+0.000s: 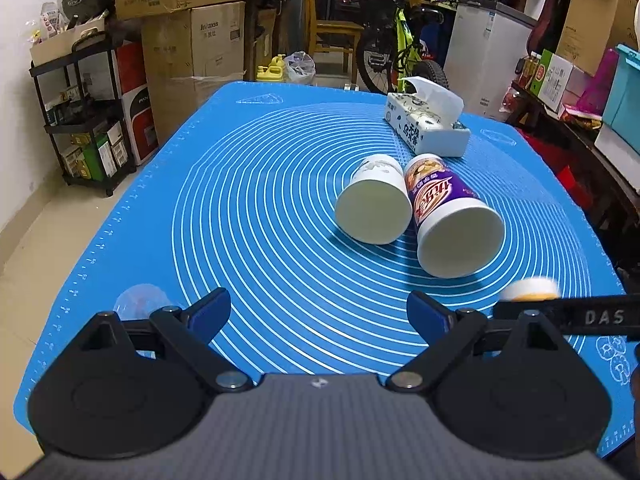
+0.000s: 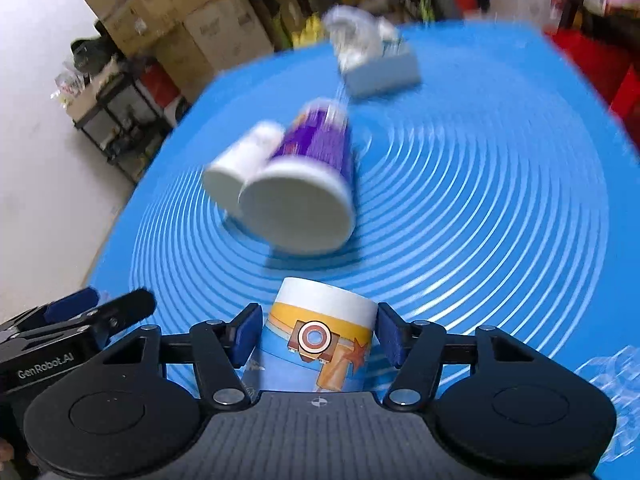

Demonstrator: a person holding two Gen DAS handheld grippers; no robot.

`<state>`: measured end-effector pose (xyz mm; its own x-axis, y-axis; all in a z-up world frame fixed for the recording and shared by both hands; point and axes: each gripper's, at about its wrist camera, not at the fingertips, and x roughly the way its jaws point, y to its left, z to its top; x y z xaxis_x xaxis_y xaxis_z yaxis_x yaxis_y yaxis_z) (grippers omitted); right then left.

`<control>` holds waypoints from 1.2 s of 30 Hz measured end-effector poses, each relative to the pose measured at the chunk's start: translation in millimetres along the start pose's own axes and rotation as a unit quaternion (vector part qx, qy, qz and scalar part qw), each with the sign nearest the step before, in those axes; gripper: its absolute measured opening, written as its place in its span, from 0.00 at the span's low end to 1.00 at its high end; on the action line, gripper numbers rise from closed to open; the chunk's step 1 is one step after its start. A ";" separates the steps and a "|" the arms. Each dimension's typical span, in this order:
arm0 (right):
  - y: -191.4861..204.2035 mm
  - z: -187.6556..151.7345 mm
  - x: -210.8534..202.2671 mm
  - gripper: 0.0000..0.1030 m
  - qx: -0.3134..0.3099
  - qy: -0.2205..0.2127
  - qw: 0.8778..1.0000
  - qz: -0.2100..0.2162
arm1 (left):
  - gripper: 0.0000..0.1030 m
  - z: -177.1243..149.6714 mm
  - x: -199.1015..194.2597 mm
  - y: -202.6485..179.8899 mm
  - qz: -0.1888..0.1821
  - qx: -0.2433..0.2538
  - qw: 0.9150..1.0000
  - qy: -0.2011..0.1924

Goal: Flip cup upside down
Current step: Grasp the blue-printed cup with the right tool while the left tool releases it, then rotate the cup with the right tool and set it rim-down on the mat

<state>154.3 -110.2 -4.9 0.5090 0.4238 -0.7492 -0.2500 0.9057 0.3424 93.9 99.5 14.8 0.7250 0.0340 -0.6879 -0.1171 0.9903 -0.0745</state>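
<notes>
My right gripper [image 2: 316, 338] is shut on a blue and yellow cartoon cup [image 2: 318, 344], held between the blue pads above the blue mat [image 2: 500, 220]. The cup's white end points away from me. It shows blurred at the right edge of the left wrist view [image 1: 530, 289]. A white cup [image 1: 374, 204] and a purple cup [image 1: 452, 216] lie on their sides, touching, mouths toward me, mid-mat; the right wrist view shows them blurred, the white cup [image 2: 240, 164] and the purple cup [image 2: 308, 184]. My left gripper [image 1: 318, 312] is open and empty, low over the mat's near part.
A white tissue box [image 1: 426, 124] sits on the mat's far right. A clear lid-like item [image 1: 140, 300] lies by the left gripper. Cardboard boxes [image 1: 192, 48], a black shelf [image 1: 84, 120] and a bicycle [image 1: 404, 52] stand beyond the table.
</notes>
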 end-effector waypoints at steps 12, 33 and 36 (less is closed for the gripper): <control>-3.9 -17.3 -28.8 0.62 -0.113 -0.205 0.968 -0.092 | 0.91 -2.0 -2.9 -14.4 -0.013 -0.008 1.000 -0.002; -19.5 -63.6 -44.8 0.59 -0.132 -0.194 0.968 -0.084 | 0.91 -30.3 -11.6 -45.3 -0.045 0.021 0.999 -0.001; -19.9 -68.6 -45.9 0.59 -0.130 -0.182 0.972 -0.077 | 0.91 -33.0 -14.4 -47.5 -0.046 0.022 0.999 0.000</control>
<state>79.3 -148.6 -16.2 0.8025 0.3036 -0.5136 -0.3237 0.9447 0.0527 66.6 47.6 4.4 0.7311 -0.0566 -0.6800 -0.0206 0.9943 -0.1050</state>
